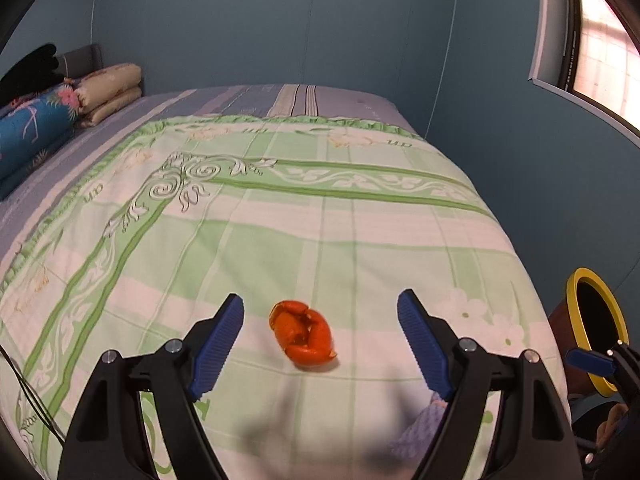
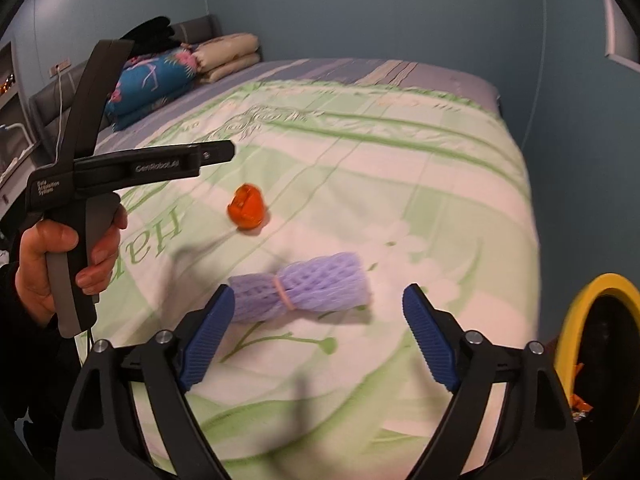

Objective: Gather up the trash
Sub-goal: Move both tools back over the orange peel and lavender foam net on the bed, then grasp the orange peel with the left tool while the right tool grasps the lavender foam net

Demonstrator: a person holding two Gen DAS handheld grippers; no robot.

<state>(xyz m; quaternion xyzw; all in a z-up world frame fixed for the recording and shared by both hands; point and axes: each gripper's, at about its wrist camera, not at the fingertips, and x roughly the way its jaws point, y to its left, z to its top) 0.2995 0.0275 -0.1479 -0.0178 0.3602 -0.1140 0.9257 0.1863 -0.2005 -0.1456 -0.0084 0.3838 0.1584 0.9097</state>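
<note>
Left hand-held gripper [image 1: 320, 316] gapes wide, orange peel [image 1: 303, 334] lying on the bed [image 1: 360, 216] between its jaws at twelve o'clock: light, curled, brittle, so pinch across its rim. Right hand-held gripper [image 2: 318, 308], wide too, faces the soft, squashy purple foam net [image 2: 300, 292]; grab its banded waist.

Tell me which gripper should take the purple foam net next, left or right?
Right. The purple foam net lies just ahead of the open right gripper, roughly between its fingertips. The open left gripper is lined up on the orange peel instead.
</note>
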